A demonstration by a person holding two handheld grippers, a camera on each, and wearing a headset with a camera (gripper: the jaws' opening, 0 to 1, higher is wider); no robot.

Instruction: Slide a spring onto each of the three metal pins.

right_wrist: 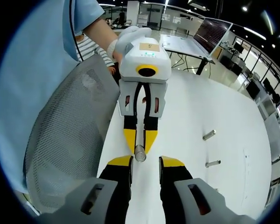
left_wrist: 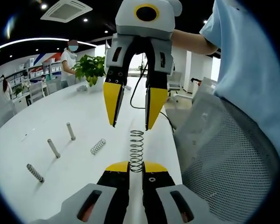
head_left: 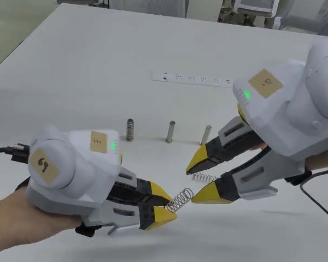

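Note:
My left gripper (head_left: 167, 207) (left_wrist: 136, 167) is shut on one end of a small steel spring (head_left: 179, 200) (left_wrist: 136, 150), which sticks out toward my right gripper (head_left: 192, 185) (right_wrist: 144, 162). The right one is open, its yellow tips facing the held spring's free end (right_wrist: 140, 152). A second spring (head_left: 203, 177) (left_wrist: 98, 146) lies loose on the white table. Beyond stand three pins: the left pin (head_left: 130, 130) (left_wrist: 35, 172) wears a spring, while the middle pin (head_left: 170, 131) (left_wrist: 53, 148) and the right pin (head_left: 206, 135) (left_wrist: 71, 131) are bare.
A white power strip (head_left: 191, 79) lies on the table behind the pins. A grey mesh chair back (left_wrist: 224, 154) (right_wrist: 65, 140) stands at the table's near edge by the person. A person (left_wrist: 70, 56) and a plant (left_wrist: 91, 70) are far off.

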